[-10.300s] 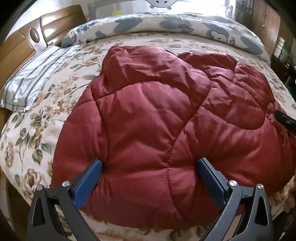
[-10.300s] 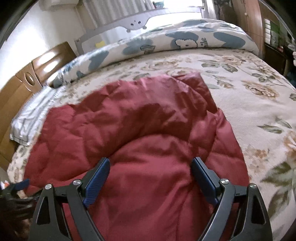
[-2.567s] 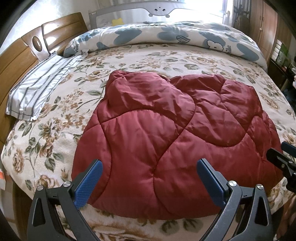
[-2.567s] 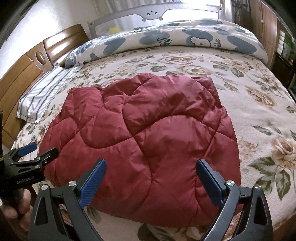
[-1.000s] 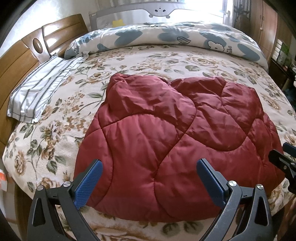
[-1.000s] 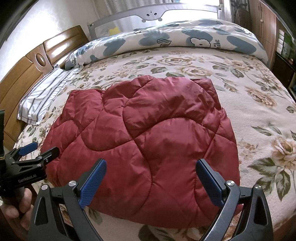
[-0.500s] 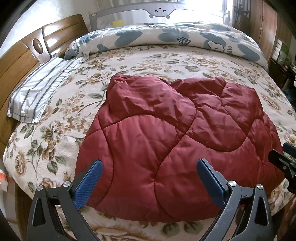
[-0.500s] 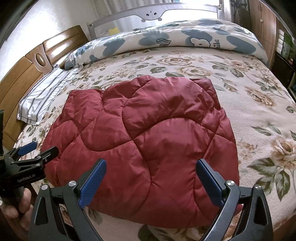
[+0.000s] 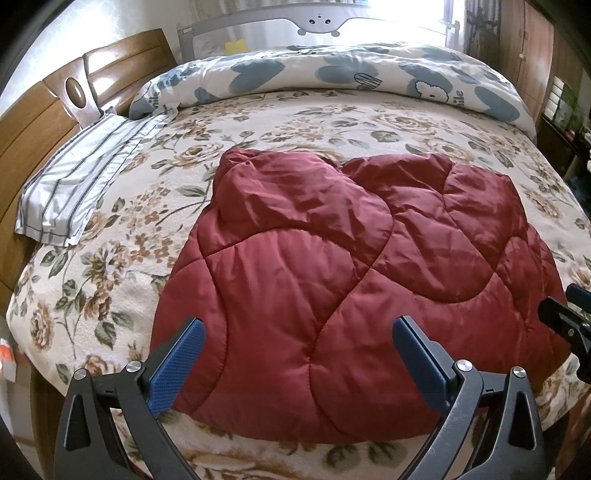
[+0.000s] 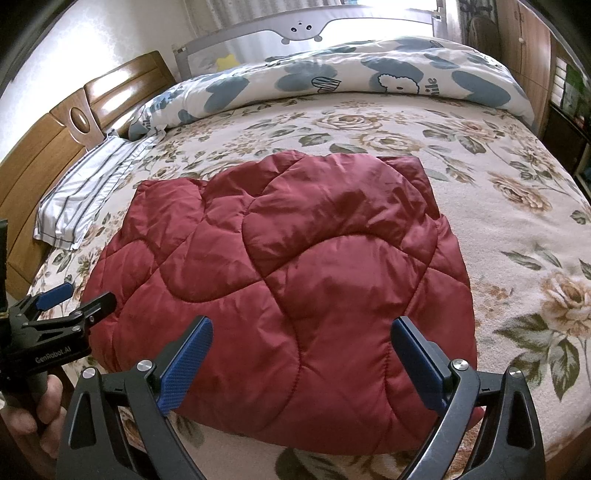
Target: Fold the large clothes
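A dark red quilted padded coat [image 9: 332, 266] lies folded into a compact rounded block on the floral bedspread [image 9: 122, 221], near the bed's front edge. In the right wrist view the same coat [image 10: 295, 273] fills the middle. My left gripper [image 9: 295, 354] hovers open above the coat's near edge, nothing between its blue pads. My right gripper [image 10: 301, 354] is also open and empty over the near edge. The left gripper [image 10: 70, 299] shows at the left of the right wrist view, held by a hand [image 10: 33, 410]. The right gripper's tip [image 9: 569, 314] peeks in at the left view's right edge.
A striped pillowcase [image 9: 81, 181] lies at the left by the wooden headboard [image 9: 44, 110]. A rolled blue-and-white duvet [image 9: 332, 74] runs along the far side under a grey bed rail [image 9: 317, 18]. Wooden cabinets [image 9: 532, 55] stand at the right.
Over ten seconds both grippers have pulled back from the coat, which now lies flat and folded. In the last second almost nothing has moved.
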